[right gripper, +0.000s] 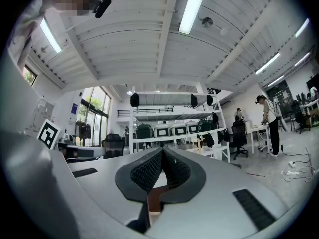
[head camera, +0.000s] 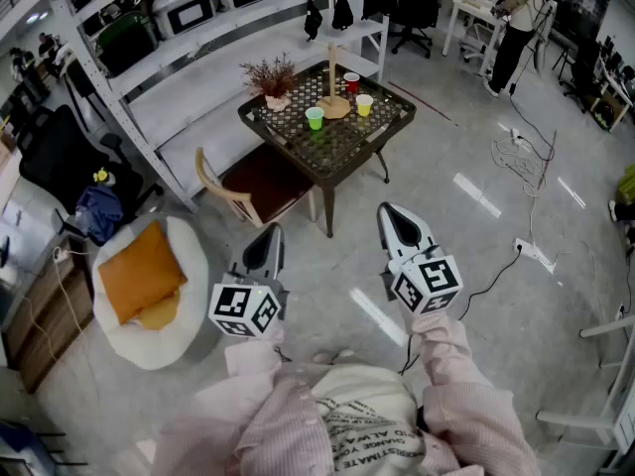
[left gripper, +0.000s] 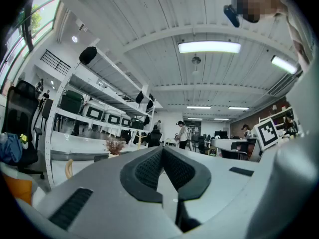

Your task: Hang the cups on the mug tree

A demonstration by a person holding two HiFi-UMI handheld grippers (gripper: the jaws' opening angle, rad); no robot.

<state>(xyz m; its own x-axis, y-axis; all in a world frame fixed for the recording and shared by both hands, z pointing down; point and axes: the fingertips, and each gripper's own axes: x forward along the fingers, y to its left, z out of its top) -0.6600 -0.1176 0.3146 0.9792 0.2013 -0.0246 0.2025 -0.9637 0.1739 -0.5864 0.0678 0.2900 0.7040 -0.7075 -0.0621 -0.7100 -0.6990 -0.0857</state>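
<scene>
Dark lattice table [head camera: 339, 149], wooden mug tree [head camera: 333, 85], red cup [head camera: 351, 82], yellow cup [head camera: 364, 105], green cup [head camera: 315, 118], dried plant [head camera: 271, 75]

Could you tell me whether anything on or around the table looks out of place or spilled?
Nothing looks spilled or tipped: the red cup, yellow cup and green cup stand upright on the table beside the mug tree. Only the loose cables trailing across the floor look untidy.

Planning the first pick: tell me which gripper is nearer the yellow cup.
Right. The right gripper hangs short of the table, nearly in line with the yellow cup; the left gripper is further back and off to its left.
</scene>
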